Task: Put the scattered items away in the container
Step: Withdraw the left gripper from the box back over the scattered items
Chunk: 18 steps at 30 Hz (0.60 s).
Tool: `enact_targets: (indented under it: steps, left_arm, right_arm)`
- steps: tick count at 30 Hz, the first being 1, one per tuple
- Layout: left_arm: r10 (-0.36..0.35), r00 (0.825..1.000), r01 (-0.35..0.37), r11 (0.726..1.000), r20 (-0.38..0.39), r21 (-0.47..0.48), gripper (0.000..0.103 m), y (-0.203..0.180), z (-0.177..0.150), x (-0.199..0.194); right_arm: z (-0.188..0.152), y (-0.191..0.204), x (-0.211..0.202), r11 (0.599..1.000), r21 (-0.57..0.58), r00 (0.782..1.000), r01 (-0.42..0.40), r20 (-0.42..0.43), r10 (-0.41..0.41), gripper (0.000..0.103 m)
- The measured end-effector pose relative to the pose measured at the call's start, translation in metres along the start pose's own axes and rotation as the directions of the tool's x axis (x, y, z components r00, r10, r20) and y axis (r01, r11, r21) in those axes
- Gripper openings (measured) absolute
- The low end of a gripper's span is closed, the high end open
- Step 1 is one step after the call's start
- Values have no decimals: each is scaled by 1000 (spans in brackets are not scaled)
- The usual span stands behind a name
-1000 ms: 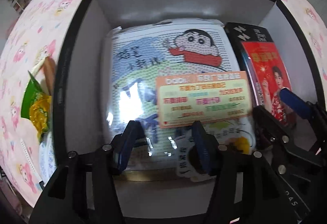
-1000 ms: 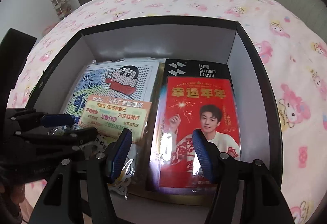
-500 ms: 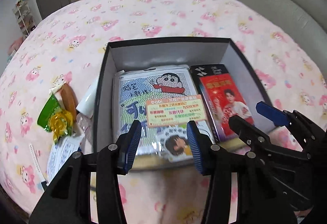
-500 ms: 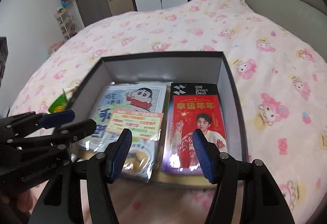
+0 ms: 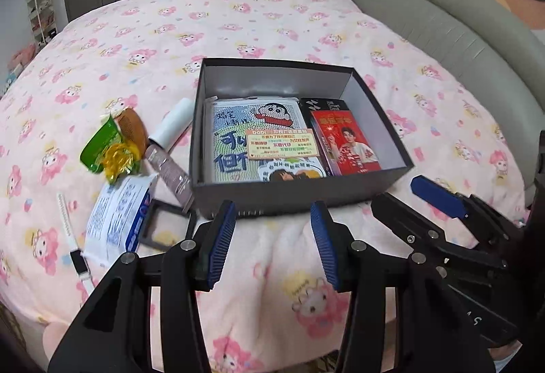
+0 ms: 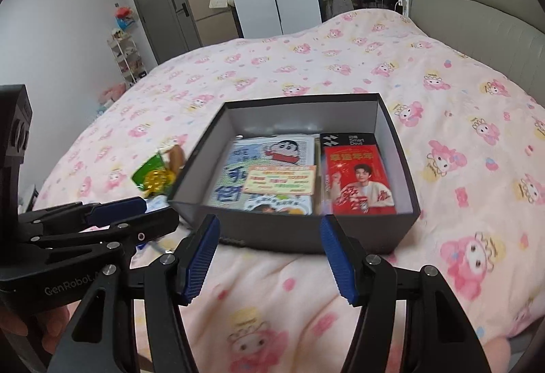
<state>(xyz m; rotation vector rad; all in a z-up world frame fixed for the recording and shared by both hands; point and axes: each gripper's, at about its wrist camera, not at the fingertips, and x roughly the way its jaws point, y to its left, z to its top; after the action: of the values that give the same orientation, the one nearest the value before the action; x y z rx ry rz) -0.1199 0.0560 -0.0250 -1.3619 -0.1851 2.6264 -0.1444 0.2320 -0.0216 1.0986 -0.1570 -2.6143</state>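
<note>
A black box (image 5: 381, 107) (image 6: 391, 141) sits on the pink bed. Inside lie a cartoon packet (image 5: 252, 124) (image 6: 272, 155) with an orange card (image 5: 281, 143) on it and a red boxed item (image 5: 347, 141) (image 6: 357, 182). Left of the box lie a green and gold snack pack (image 5: 105, 148) (image 6: 153, 175), a brown comb (image 5: 131, 126), a white-capped bottle (image 5: 170, 148), a blue and white packet (image 5: 115, 220), a black square frame (image 5: 167, 228) and a white strip (image 5: 73, 237). My left gripper (image 5: 272, 247) and right gripper (image 6: 269, 257) are open and empty, in front of the box.
A grey padded headboard (image 5: 460, 22) (image 6: 477, 19) runs along the right. A door and a small shelf (image 6: 127, 56) stand at the far left. The right gripper shows in the left wrist view (image 5: 419, 203), the left gripper in the right wrist view (image 6: 129, 213).
Both grippers have pulled back and up out of the box. The whole box and the items lying left of it have come into view.
</note>
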Motion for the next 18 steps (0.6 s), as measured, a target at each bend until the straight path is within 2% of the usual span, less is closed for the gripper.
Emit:
enact_targets:
  steps: [8,12,18]
  left_arm:
    - [-5,1000,6,1000,30,-22,47,16,-29,-28]
    - [25,999,-23,999,39,-32,49,25,-42,-36]
    - [43,997,-38,997,59,-70,49,43,-56,-53]
  right_arm:
    - [-18,29,-21,1000,-10,1000,-28,7,28,58]
    - [-25,44,-28,999,-1,998,-44,38,44,58]
    - [-32,69,-29,997,-44,998,-61,25,62,58]
